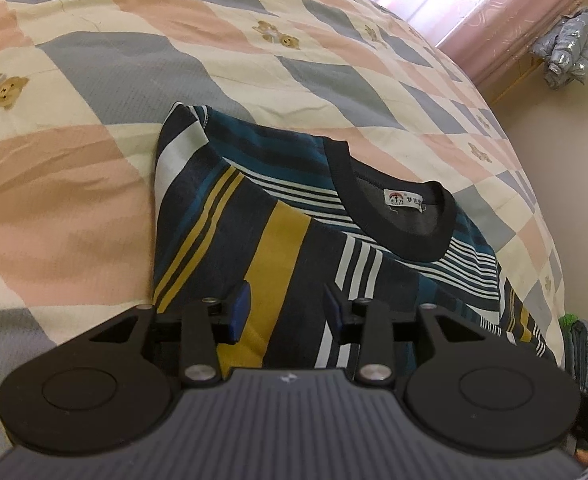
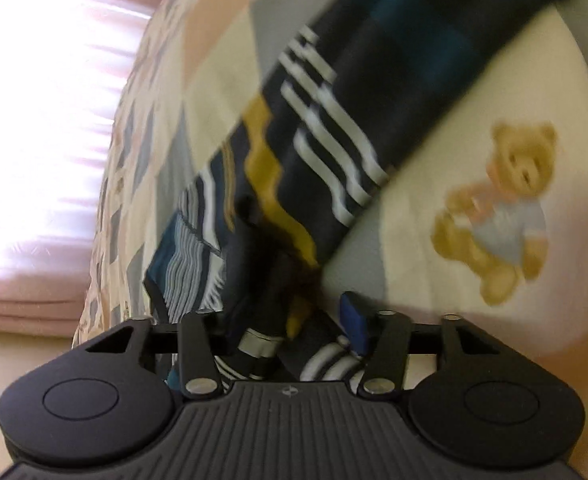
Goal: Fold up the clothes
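Navy-striped shirt (image 1: pixel 294 216) lies folded on the checked quilt (image 1: pixel 93 160), collar facing away. Left gripper (image 1: pixel 285 306) is above its near edge, jaws spread, gripping nothing.

Right wrist view, blurred: right gripper (image 2: pixel 294 320) has shirt fabric bunched between its jaws, which appear spread; contact cannot be confirmed.

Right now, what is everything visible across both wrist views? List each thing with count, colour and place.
striped shirt: one, navy with teal, white and mustard stripes, folded on the bed, collar up
quilt: one, cream, pink and grey-blue checks with teddy bears, covering the bed
curtain: one, pink, backlit behind the bed
puffy jacket: one, silvery blue, beside the curtain
green item: one, at the bed's right edge, unclear
left gripper: black, blue pads, jaws open above the shirt
right gripper: black, blurred, shirt fabric between the jaws
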Demonstrator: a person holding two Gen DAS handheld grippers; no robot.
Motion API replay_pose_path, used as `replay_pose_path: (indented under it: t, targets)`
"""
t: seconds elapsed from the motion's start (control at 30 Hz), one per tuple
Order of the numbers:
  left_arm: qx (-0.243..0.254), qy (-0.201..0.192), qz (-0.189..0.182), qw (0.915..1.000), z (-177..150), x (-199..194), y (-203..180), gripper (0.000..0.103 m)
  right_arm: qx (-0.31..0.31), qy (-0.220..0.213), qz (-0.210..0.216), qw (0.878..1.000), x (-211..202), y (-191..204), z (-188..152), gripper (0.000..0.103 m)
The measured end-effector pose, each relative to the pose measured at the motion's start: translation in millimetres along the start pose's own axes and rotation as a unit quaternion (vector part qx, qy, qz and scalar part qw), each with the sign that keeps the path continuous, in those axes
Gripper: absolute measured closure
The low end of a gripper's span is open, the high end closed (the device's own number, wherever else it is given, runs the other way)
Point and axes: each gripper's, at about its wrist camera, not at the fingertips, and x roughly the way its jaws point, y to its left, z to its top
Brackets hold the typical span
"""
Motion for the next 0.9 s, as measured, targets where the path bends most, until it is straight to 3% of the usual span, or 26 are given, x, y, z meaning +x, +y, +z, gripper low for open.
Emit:
replay_pose_path:
  t: [0.03,0.07,0.13,0.2,0.27,0.33,0.43,0.47,0.53,0.57,0.63,0.7,0.77,0.83,0.9]
  targets:
    - [0.001,0.0,0.001,1.0,-0.5,-0.7,-0.2,0.069,-0.004,-0.007,0.005,1.0,2.2,3.0,-0.3,0.069]
    - [0.002,0.001,0.002,1.0,-1.0,-1.5,-0.4,0.069,-0.008,-0.015,0.011,1.0,4.5,6.0,-0.5,0.095]
    - [0.003,-0.001,0.003,1.0,-1.5,-3.9,-0.9,0.069,-0.06,-0.028,-0.02,0.998,3.2,26.2,-2.4,0.1]
    - [0.003,-0.003,0.002,1.0,-1.9,-6.0,-1.6,0.069,-0.134,-0.05,-0.017,0.99,-10.0,52.3,-10.8,0.1]
    - [0.001,-0.003,0.004,1.0,-3.6,-5.0,-2.1,0.069,-0.22,-0.077,-0.005,0.972,-26.7,77.2,-23.7,0.101]
    - [-0.002,-0.002,0.008,1.0,-5.6,-2.9,-2.2,0.069,-0.261,-0.09,-0.039,0.96,-28.5,83.9,-30.8,0.101]
    - [-0.001,0.001,0.013,0.9999,-8.9,-2.3,-3.6,0.069,-0.195,-0.026,-0.114,0.974,5.3,54.0,-19.0,0.1]
    - [0.004,0.0,0.013,0.9999,-9.8,-4.2,-4.5,0.069,-0.186,-0.02,-0.12,0.975,8.5,50.5,-16.9,0.091]
    - [0.011,-0.002,0.018,0.9998,-12.2,-7.8,-6.0,0.067,-0.176,-0.016,-0.123,0.977,9.7,48.0,-14.0,0.084]
    - [0.01,-0.001,0.018,0.9998,-13.0,-9.0,-7.0,0.067,-0.171,-0.014,-0.124,0.977,10.4,46.7,-12.6,0.069]
    - [0.01,0.0,0.015,0.9998,-14.5,-11.4,-11.2,0.067,-0.16,-0.01,-0.127,0.979,11.6,44.1,-9.7,0.052]
    - [0.012,0.0,0.009,0.9999,-15.9,-13.3,-20.1,0.067,-0.15,-0.006,-0.129,0.98,12.8,41.6,-6.8,0.06]
    - [0.025,0.004,0.004,0.9997,-18.5,-13.7,-36.1,0.067,-0.14,-0.003,-0.132,0.981,14.1,39.0,-4.0,0.092]
    - [0.046,0.004,-0.008,0.9989,-23.3,-14.0,-55.0,0.067,-0.13,0.001,-0.134,0.982,15.3,36.5,-1.1,0.088]
    - [0.062,0.012,-0.019,0.9978,-30.1,-11.3,-73.4,0.066,-0.112,-0.024,-0.13,0.985,-4.6,27.7,10.2,0.071]
